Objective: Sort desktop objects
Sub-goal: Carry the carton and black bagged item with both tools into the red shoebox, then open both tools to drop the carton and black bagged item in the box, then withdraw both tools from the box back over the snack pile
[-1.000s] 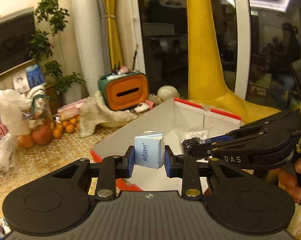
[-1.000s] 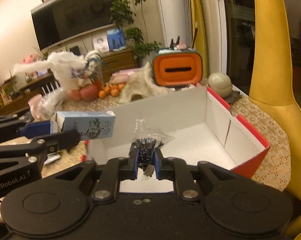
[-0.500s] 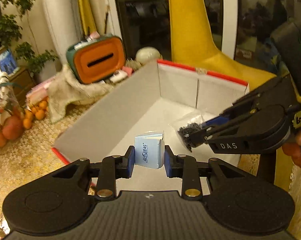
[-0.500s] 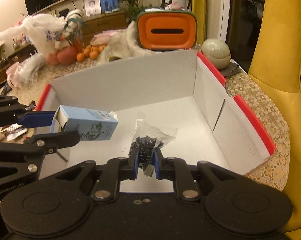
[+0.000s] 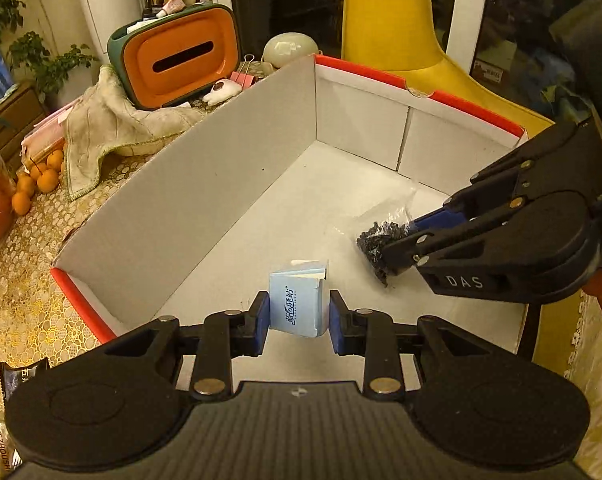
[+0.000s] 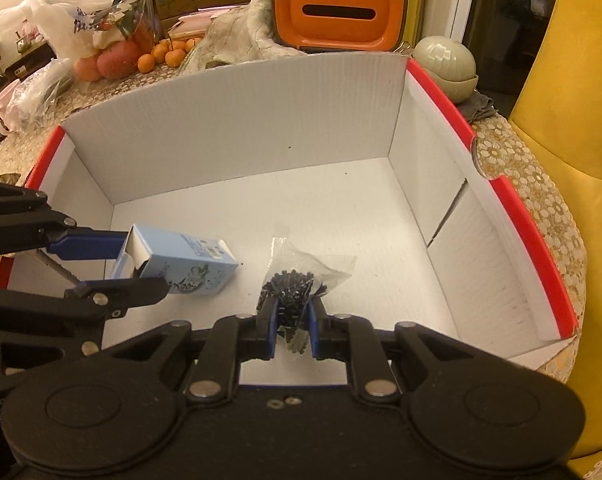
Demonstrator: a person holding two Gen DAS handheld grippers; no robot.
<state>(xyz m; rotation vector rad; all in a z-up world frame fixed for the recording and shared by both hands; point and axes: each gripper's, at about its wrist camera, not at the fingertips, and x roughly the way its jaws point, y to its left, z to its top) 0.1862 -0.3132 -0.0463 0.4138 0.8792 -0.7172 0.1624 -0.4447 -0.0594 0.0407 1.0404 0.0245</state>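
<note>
Pale-blue carton (image 5: 297, 308) sits low over the white box (image 6: 241, 120) floor, long axis toward 12 from left gripper (image 5: 297, 322), loosely bracketed. Right gripper (image 6: 292, 322), at 2 o'clock, pinches the bag of black bits (image 6: 291, 286).

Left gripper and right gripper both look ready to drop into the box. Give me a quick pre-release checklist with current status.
1. Blue carton between the left gripper fingers: ok.
2. Carton resting on the box floor: looks so, but cannot tell for sure.
3. Bag of black bits pinched in the right gripper: ok.
4. Both items inside the box walls: ok.
5. Carton and bag apart, not overlapping: ok.
6. The two grippers apart from each other: ok.
</note>
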